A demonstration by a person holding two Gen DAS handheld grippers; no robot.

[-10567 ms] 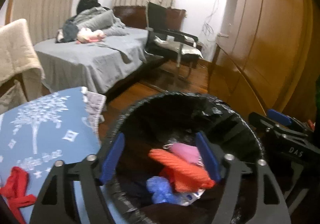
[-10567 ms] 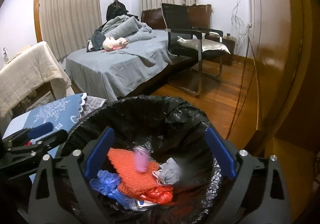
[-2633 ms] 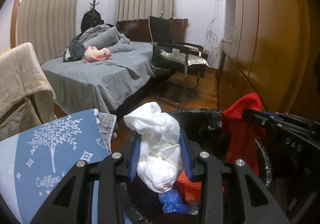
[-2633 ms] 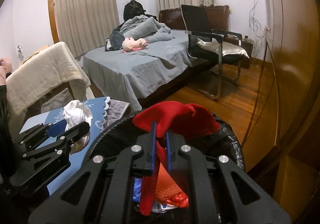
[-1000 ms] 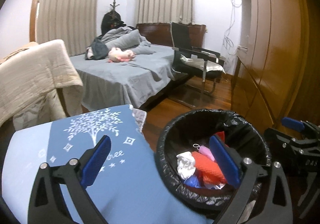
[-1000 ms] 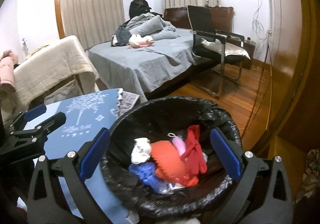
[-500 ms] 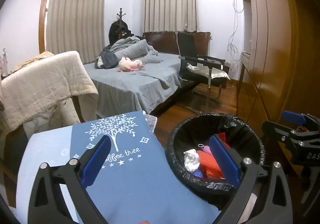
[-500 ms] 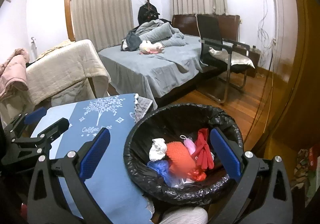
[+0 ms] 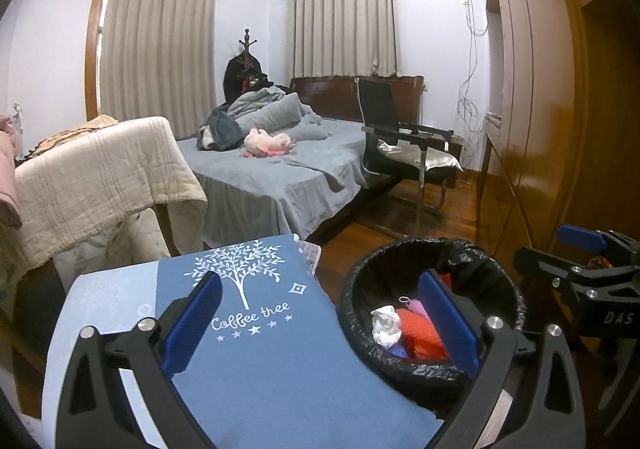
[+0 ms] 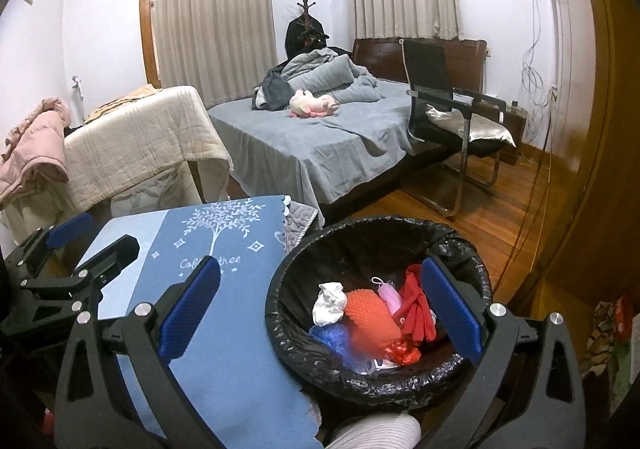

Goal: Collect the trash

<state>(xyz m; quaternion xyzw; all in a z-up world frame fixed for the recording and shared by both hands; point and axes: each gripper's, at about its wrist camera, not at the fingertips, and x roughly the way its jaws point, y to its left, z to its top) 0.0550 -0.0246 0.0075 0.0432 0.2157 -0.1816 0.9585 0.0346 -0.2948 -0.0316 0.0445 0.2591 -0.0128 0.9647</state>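
Note:
A trash bin lined with a black bag [image 10: 280, 313] stands on the floor right of the table; it also shows in the left wrist view [image 9: 352, 325]. Inside lie a white crumpled wad [image 10: 329, 303], an orange mesh piece [image 10: 370, 313], a red cloth [image 10: 418, 313], a pink item [image 10: 390, 295] and blue plastic [image 10: 334, 337]. My left gripper [image 9: 320, 323] is open and empty above the blue tablecloth [image 9: 272, 361]. My right gripper [image 10: 318, 307] is open and empty, high above the bin. Each gripper shows in the other's view, the right [image 9: 576, 249] and the left [image 10: 76, 237].
The tablecloth with a white tree print [image 10: 200, 249] covers the table left of the bin. Behind stand a grey bed [image 10: 320, 137], a chair draped with a beige blanket [image 10: 132, 145], a black armchair [image 10: 448, 113] and a wooden wardrobe [image 9: 560, 129] on the right.
Both grippers have let go of the white wad and the red cloth, which now lie in the bin. Both have since pulled back and up, open and empty.

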